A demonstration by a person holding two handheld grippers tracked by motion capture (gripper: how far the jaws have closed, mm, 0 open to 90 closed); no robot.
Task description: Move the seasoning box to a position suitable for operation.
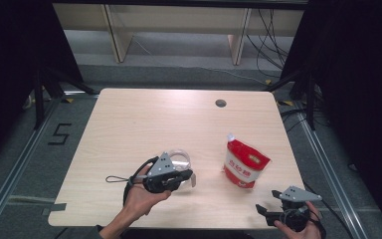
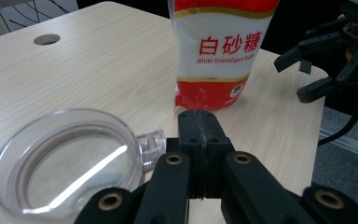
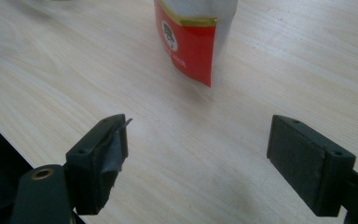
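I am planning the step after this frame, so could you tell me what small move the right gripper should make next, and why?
Probably ease the right gripper forward toward the white sugar bag. Its jaws stand wide open with nothing between them, and the bag stands upright just ahead on the table. Meanwhile the left gripper is shut on the handle of the clear measuring cup, so the bag seems the remaining thing to grasp.

Your left gripper [image 2: 199, 135] and right gripper [image 3: 198, 158] share black jaws, brass-coloured pivot pins, grey three-cornered top plates, trailing black cables.
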